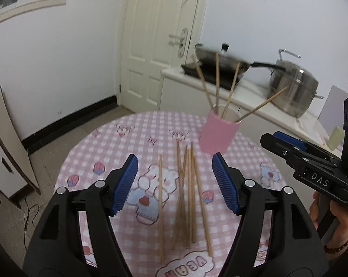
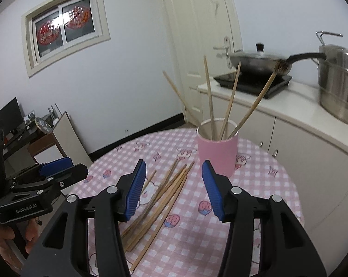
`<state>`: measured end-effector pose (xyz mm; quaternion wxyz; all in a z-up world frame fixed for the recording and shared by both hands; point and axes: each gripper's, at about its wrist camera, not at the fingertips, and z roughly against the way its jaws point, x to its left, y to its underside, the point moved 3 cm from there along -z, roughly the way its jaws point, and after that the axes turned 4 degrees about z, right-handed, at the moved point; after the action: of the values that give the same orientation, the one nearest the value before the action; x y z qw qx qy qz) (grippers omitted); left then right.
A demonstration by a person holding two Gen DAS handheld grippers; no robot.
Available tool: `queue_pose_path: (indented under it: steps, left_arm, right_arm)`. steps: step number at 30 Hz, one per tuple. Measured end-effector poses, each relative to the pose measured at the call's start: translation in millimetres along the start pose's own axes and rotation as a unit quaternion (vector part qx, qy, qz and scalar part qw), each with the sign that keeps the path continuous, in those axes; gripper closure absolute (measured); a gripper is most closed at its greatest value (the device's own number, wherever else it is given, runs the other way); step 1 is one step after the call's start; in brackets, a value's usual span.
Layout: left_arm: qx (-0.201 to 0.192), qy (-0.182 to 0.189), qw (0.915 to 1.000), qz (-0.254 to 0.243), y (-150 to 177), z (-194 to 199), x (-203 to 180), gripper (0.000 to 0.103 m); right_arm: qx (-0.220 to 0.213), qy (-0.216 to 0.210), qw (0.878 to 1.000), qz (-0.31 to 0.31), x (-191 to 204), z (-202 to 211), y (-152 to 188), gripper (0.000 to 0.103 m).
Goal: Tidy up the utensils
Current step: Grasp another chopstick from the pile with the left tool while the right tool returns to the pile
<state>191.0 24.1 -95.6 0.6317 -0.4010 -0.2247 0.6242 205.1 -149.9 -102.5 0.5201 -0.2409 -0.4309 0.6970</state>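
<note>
Scene: round surface (image 2: 261, 184) with pink checked cloth, pink cup (image 2: 217, 154) at its far side, loose chopsticks (image 1: 187, 198) lying flat in front of it.
Cup: upright, 4 chopsticks standing in it, leaning outward.
Loose chopsticks: about 6, count unsure where they overlap; none held.
Left gripper (image 1: 175, 182): jaws wide, nothing between the pads, hanging above the pile.
Right gripper (image 2: 174, 190): jaws about half apart, empty, also above the pile.
Key relation: in the left view the sticks' long axes run along the gripper's pointing line, straight ahead between the jaws; in the right view they lie diagonal, down-left of the jaws.
Nearer hand: probably left, better lined up.
Stage: partly done, pile still to go into the cup.
</note>
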Motion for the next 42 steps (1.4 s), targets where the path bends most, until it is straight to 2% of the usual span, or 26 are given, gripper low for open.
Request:
queue_pose_path:
  steps: [9,18,24,30,33,35,38,42]
  left_arm:
    - [0.076,-0.009,0.9969,0.019,20,-53,26,0.036]
    - [0.133,-0.008,0.9911,0.007,32,-113,30,0.038]
    - [0.166,-0.020,0.9858,-0.006,33,-148,29,0.057]
    - [0.183,-0.035,0.9821,-0.028,31,-175,27,0.070]
    - [0.178,-0.048,0.9820,-0.038,28,-181,27,0.089]
    - [0.179,-0.044,0.9824,-0.030,26,-182,30,0.095]
    - [0.167,-0.049,0.9845,-0.023,21,-180,39,0.096]
    - [0.151,-0.045,0.9875,-0.001,12,-172,53,0.096]
  right_arm:
    - [0.055,-0.002,0.998,-0.013,-6,-49,25,0.055]
    - [0.089,-0.008,0.996,-0.014,-2,-86,31,0.055]
    - [0.104,-0.010,0.994,-0.014,-2,-106,32,0.055]
    - [0.119,-0.011,0.993,-0.008,-1,-126,30,0.055]
    - [0.134,-0.009,0.991,-0.002,1,-139,29,0.055]
    - [0.142,-0.008,0.990,0.001,2,-148,28,0.055]
    - [0.154,-0.011,0.988,0.007,5,-160,25,0.057]
    - [0.175,-0.008,0.984,0.012,9,-177,22,0.065]
